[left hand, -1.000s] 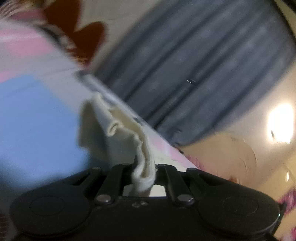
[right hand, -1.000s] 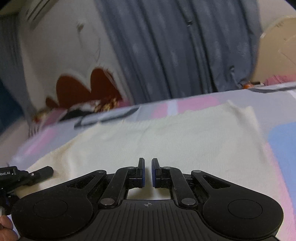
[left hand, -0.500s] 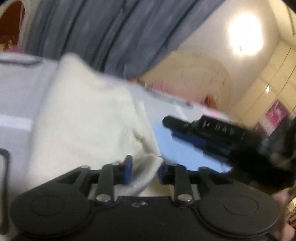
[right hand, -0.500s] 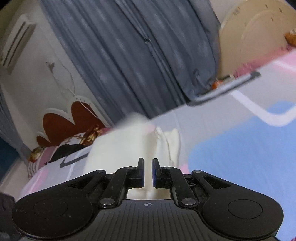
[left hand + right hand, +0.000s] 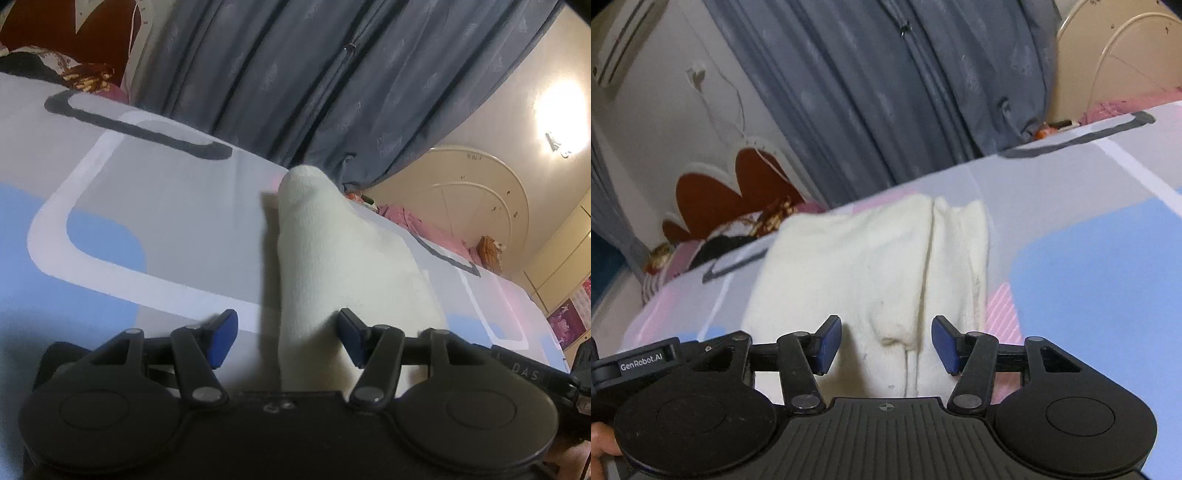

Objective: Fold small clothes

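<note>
My left gripper [image 5: 284, 338] stands wide, its blue-padded fingers [image 5: 221, 338] spread with nothing pinched. The cream-white knitted garment [image 5: 332, 266], folded into a thick bundle, lies straight ahead of it on the bedsheet patterned in grey, blue, pink and white [image 5: 147, 206]. The near end of the bundle runs down into the gap between my fingers; its folded edge passes closer to the right finger than to the left, and I cannot tell whether that pad touches the cloth. The far end narrows to a rounded tip pointing away from me.

My right gripper [image 5: 884, 345] is spread wide too, gripping nothing. The same cream garment [image 5: 868, 266] lies directly in front of it and reaches back between its blue pads [image 5: 827, 343], with a gap showing on each side. From here the fold shows as stacked layers, a seam-like crease running away from me just right of centre, and the layered edges lying on the right side of the bundle.

Beyond the garment, past the far edge of the bed, hang grey-blue curtains [image 5: 886, 92]. To the far left of my right gripper, part of the other black handset [image 5: 646, 362] shows, just beside the cloth.
</note>
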`<move>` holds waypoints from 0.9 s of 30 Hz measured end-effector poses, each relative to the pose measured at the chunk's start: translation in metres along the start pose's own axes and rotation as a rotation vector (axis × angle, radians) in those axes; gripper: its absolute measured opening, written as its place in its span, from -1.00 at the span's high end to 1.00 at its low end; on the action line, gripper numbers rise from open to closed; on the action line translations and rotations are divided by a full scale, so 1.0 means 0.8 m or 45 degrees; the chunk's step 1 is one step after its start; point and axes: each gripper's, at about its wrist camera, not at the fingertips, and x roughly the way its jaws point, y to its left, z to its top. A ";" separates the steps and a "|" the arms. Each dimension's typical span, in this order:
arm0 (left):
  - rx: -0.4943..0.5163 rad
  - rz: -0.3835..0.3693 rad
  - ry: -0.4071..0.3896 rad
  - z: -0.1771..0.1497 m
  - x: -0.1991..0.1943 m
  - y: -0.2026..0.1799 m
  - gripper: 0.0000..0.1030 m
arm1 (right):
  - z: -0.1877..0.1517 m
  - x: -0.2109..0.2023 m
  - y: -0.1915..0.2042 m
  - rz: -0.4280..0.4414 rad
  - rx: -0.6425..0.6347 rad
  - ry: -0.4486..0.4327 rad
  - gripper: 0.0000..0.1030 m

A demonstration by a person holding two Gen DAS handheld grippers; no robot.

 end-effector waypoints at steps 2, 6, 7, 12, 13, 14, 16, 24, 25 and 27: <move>-0.006 0.000 0.001 0.006 0.005 0.002 -0.15 | 0.001 0.006 0.005 0.012 -0.018 0.026 -0.06; 0.001 -0.004 -0.027 0.004 -0.009 0.002 -0.14 | 0.004 0.013 0.015 0.019 -0.084 0.053 0.70; -0.004 -0.007 -0.026 0.004 -0.008 0.003 -0.13 | 0.004 0.011 0.015 0.013 -0.098 0.041 0.71; 0.039 -0.058 0.008 0.008 -0.004 -0.021 0.06 | 0.003 -0.017 0.025 -0.024 -0.163 -0.060 0.75; 0.053 -0.066 0.015 0.009 -0.003 -0.029 0.06 | 0.004 -0.027 0.024 -0.031 -0.163 -0.083 0.75; 0.075 -0.064 0.025 0.008 0.002 -0.035 0.01 | 0.004 -0.038 0.020 -0.040 -0.154 -0.101 0.75; 0.116 -0.021 0.077 0.002 0.020 -0.046 0.01 | 0.003 -0.041 0.007 -0.056 -0.121 -0.099 0.75; 0.129 0.002 0.094 0.000 0.027 -0.044 -0.07 | 0.000 -0.024 -0.019 -0.098 -0.088 -0.013 0.42; 0.144 0.010 0.081 0.003 0.024 -0.046 -0.08 | 0.003 -0.030 -0.017 -0.114 -0.112 -0.050 0.39; 0.173 0.022 0.048 0.008 0.020 -0.050 -0.13 | 0.011 -0.037 -0.012 -0.131 -0.152 -0.134 0.39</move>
